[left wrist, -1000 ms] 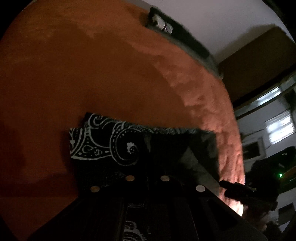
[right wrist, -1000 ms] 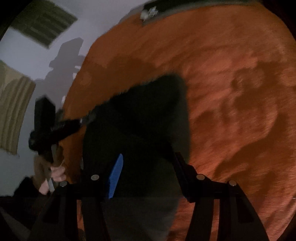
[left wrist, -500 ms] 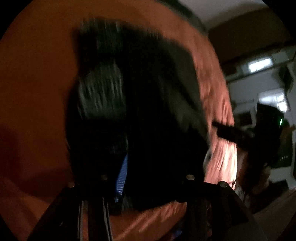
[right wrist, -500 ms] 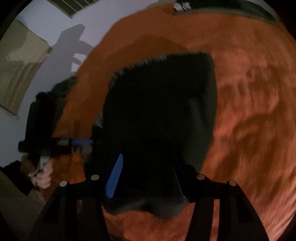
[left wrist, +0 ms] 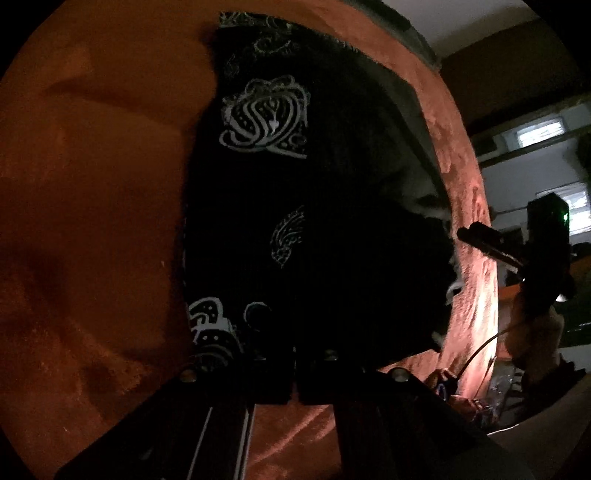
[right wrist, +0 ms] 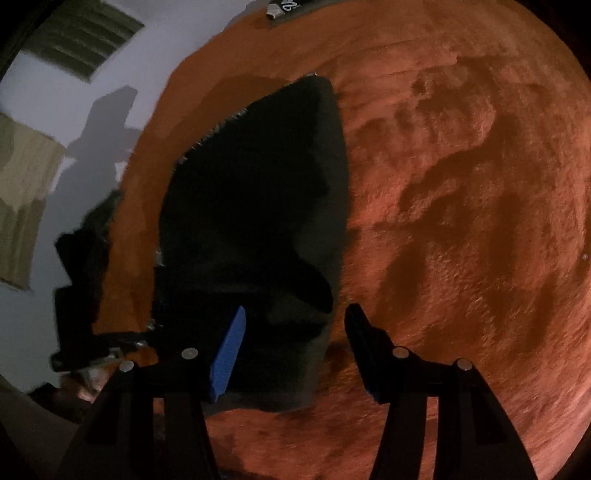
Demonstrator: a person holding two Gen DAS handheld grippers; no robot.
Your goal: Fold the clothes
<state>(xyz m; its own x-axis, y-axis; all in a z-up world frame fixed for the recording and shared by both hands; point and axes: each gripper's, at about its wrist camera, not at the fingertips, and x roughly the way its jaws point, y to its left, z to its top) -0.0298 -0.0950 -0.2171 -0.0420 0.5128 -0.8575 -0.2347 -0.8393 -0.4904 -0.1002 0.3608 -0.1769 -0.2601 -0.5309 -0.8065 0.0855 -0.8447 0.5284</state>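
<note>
A black garment (left wrist: 295,184) with white paisley print lies flat on an orange blanket (left wrist: 92,184). My left gripper (left wrist: 295,369) is shut, its fingertips pinched on the garment's near edge. In the right wrist view the same garment (right wrist: 258,203) looks plain dark. The left gripper (right wrist: 144,334) reaches its left edge there. My right gripper (right wrist: 295,332) hangs open over the garment's near right corner. The cloth shows between its blue pad (right wrist: 229,354) and its black finger (right wrist: 365,347), and neither presses on it. From the left wrist view the right gripper (left wrist: 476,236) shows at the garment's right edge.
The orange blanket (right wrist: 461,221) spreads wide to the right of the garment. A dark strip with a white mark (right wrist: 284,7) runs along its far edge. A pale wall with panels (right wrist: 92,33) stands to the left, and a lit window (left wrist: 539,129) to the right.
The left gripper let go of the garment, pulled back to its near edge and shut again. The garment now lies longer and flatter. The right gripper shifted slightly and stayed open.
</note>
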